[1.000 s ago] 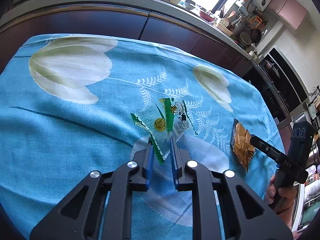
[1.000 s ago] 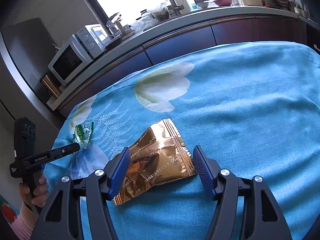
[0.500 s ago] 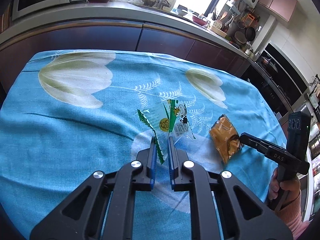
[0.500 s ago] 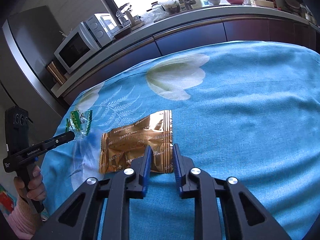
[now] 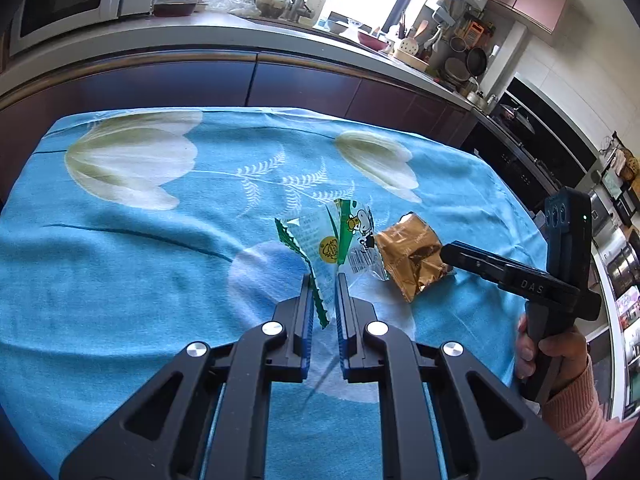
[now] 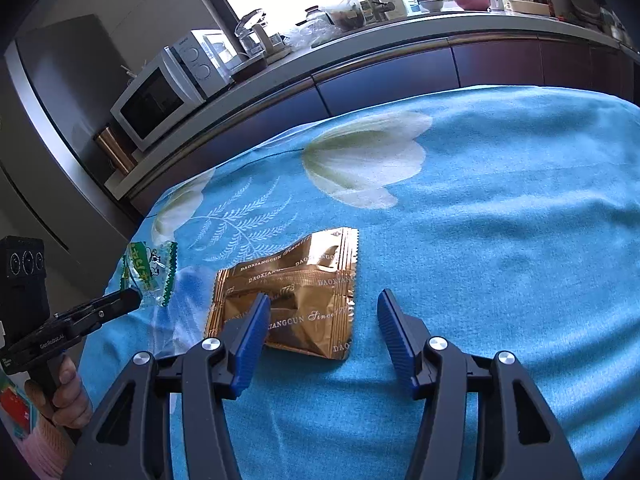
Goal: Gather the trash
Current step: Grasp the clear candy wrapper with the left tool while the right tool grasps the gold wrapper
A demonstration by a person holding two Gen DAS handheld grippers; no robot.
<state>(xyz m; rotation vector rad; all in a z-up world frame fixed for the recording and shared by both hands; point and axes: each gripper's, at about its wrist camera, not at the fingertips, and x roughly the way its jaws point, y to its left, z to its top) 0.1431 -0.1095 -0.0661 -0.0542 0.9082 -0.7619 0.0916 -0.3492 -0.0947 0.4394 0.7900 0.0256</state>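
The left gripper pinches the clear green-edged wrapper tight, lifted off the blue tablecloth; at its three o'clock lies the gold wrapper, flat between the right gripper jaws, which are opening around it, pads apart

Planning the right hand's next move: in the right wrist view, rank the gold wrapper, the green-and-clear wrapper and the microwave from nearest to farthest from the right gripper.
1. Gold wrapper: on the cloth, partly between the right gripper's opening jaws.
2. Green-and-clear wrapper: farther left, in the left gripper.
3. Microwave: far counter, upper left.
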